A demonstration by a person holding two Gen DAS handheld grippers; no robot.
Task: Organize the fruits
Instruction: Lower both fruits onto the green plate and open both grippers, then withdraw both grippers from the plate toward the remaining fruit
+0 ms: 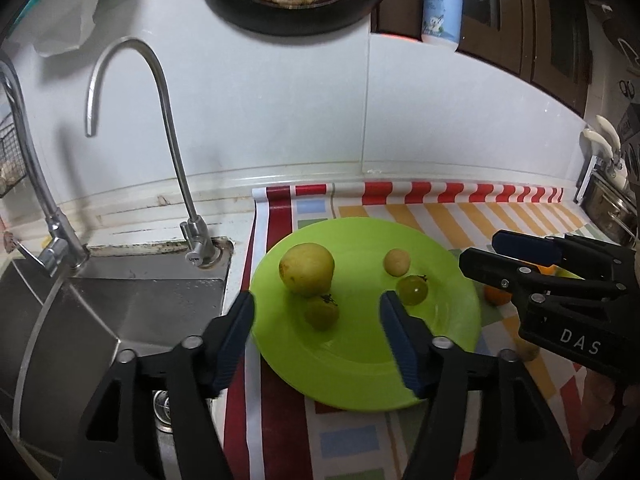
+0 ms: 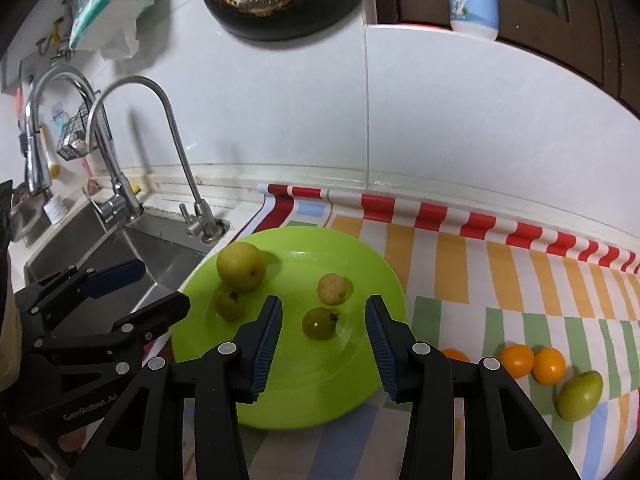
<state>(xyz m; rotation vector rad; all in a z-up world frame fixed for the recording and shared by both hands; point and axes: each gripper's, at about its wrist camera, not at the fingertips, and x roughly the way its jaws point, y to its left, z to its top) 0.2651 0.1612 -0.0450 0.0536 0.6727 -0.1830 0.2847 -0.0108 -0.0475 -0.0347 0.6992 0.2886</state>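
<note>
Both wrist cameras look steeply down along their own fingers, close over the counter. They share the green plate [image 1: 460,320] [image 2: 384,276] and sink [image 1: 120,300] [image 2: 132,248], the left from nearer the sink.

A pale kitchen countertop [image 2: 236,216] with a stainless steel sink [image 2: 132,256] set into its left part carries a glossy patterned cloth [image 2: 452,264] of red, orange, green and blue stripes and blocks, its far edge rolled up against the white wall. On the cloth lies a round lime-green plastic plate [image 2: 360,256], its left rim just beside the sink. To the right of the plate, directly on the cloth, sit three small orange fruits [image 2: 516,360], two of them touching, and beside them an oval green fruit [image 2: 580,395]
</note>
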